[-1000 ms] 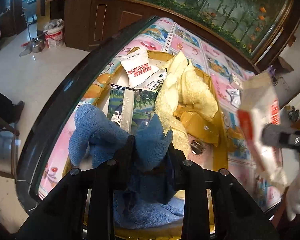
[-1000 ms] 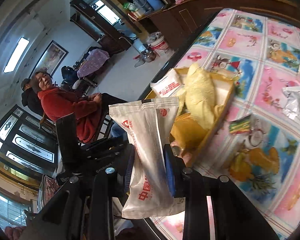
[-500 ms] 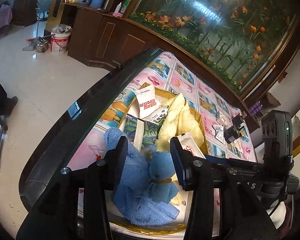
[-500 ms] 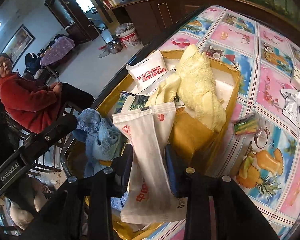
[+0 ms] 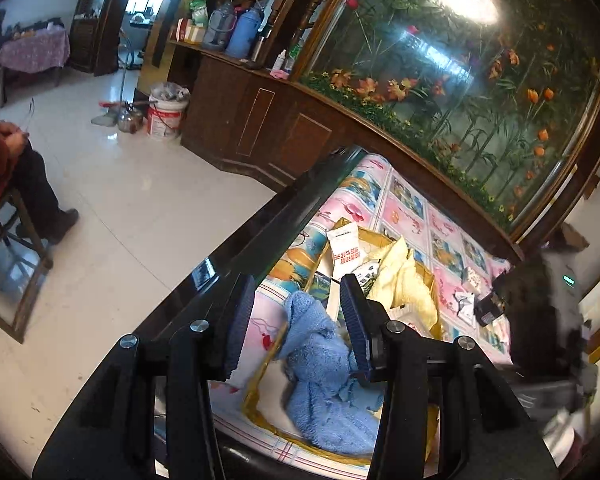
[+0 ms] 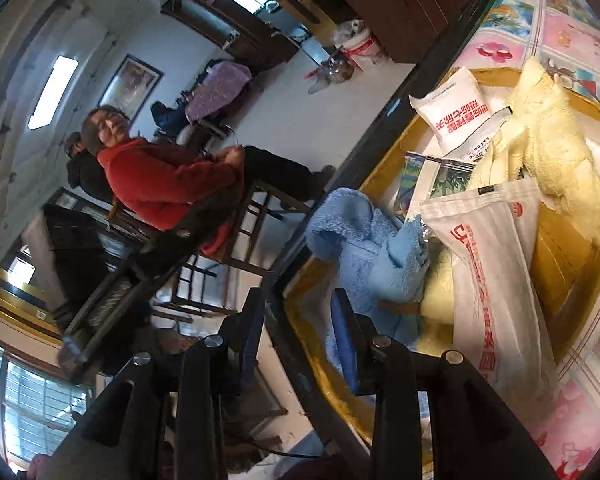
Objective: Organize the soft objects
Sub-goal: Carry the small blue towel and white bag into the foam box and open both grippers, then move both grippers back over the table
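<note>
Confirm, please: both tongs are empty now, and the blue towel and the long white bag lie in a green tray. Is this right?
Not quite: the tray is yellow, not green, as the right wrist view shows. The rest holds: the left tongs and right tongs are empty, and the blue towel and long white bag lie in it.

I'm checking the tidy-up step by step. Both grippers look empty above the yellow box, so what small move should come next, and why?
Probably reach the right gripper toward the loose wrapper on the tablecloth: blue towel and white pouch already lie in the yellow box.
</note>
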Motion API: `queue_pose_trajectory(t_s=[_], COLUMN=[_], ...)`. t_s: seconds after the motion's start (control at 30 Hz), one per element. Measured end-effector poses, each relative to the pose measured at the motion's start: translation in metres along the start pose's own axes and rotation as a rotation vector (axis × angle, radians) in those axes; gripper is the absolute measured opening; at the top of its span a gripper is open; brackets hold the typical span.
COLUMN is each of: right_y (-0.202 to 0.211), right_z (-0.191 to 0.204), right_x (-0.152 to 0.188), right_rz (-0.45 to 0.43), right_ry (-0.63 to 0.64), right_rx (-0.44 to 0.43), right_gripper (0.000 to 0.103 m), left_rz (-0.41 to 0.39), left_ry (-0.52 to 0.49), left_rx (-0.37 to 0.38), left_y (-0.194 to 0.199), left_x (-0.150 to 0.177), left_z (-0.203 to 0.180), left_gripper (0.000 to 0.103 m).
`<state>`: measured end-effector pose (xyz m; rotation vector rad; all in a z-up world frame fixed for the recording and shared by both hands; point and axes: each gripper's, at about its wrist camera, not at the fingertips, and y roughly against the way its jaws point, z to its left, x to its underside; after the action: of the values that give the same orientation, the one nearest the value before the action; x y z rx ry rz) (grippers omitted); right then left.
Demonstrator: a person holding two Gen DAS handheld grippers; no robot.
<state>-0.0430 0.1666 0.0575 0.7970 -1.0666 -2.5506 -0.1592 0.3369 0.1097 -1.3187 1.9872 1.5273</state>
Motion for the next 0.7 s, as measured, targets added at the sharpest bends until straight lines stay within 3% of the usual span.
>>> queue_pose_trajectory(t_s=[0.03,0.1,0.13,0.2,0.23,0.33,0.43,0.5,0.7], right_y=[-0.004,-0.003,0.002,0.025,0.035,0.072,0.102,0.118,0.154], right_z=[-0.005,-0.012,-0.013,-0.013,-0.011,-0.006,-0.010,-0.017,-0.057], right_x=[-0.007,-0.022,-0.024,-0.022,-0.018,-0.002,0.024,0.043,0.067], right_rz=[-0.029,-0.103,-0.127,-0.196,-0.220,-0.325,-0.418,-0.462,-0.505], right_ry=[-0.002,0.002,-0.006,-0.017,-0.009,0.044,0.074,0.078,-0.009], right_rx=[0.072,0.136,0.146,0.074,0.071,0.150,0.263,0.344,0.425], right_gripper=[0.034,0.033,0.033,0.034,0.034,0.035,0.051,0.064,0.065], left_rz=[-0.008,-0.030,-0.044,-0.086,-0.115,-0.209,-0.267,-0.247,-0.158], left_ry=[-0.026,-0.083,-0.116,-0.174,-0.195,-0.243,-0.305,-0.345,-0.448], left_rx=[-0.019,-0.062,-0.095,-0.174,-0.223,-0.347,-0.412,-0.413,-0.415], left_y=[0.001,0.003,0.003,0.006,0.007,0.013,0.016,0.011,-0.008], left_x=[0.002,0.005,0.006,0.009,0.010,0.014,0.022,0.026,0.040], left_z=[-0.006,-0.019,-0.027,-0.041,-0.048,-0.067,-0.087,-0.098,-0.132], left_gripper=[0.043,0.043,0.047,0.055,0.063,0.078,0.081,0.081,0.081])
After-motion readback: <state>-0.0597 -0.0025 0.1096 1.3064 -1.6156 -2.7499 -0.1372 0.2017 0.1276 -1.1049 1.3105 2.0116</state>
